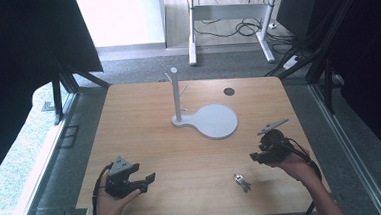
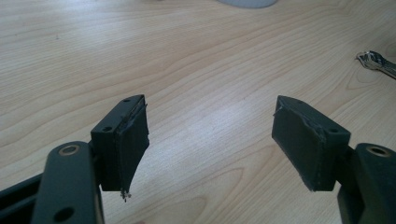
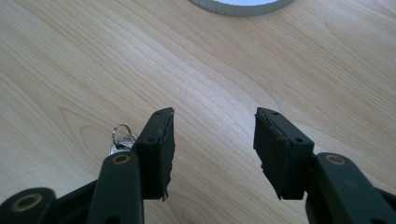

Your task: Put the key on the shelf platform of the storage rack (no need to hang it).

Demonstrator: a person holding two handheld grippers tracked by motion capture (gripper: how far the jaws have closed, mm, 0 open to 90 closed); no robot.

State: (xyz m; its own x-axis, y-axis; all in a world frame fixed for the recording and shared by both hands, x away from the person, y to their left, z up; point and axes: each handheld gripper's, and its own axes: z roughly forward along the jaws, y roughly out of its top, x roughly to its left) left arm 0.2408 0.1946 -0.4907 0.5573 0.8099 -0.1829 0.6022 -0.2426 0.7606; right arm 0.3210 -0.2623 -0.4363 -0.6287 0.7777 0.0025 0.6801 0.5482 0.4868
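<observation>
Right gripper (image 3: 212, 154) jaws parted, keys (image 3: 120, 140) beside, wooden table (image 3: 70, 70)

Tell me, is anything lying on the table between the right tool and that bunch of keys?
Nothing visible does. The keys lie alone on bare wood, just left of and nearer the person than the right tool, whose jaws stand apart with nothing between them.

Light wooden table (image 1: 145, 140), square top, dark round hole (image 1: 229, 91) near the far edge. White stand (image 1: 210, 120) with a pegged upright post sits mid-table. Bunch of keys (image 1: 242, 182) lies toward the near right edge.
</observation>
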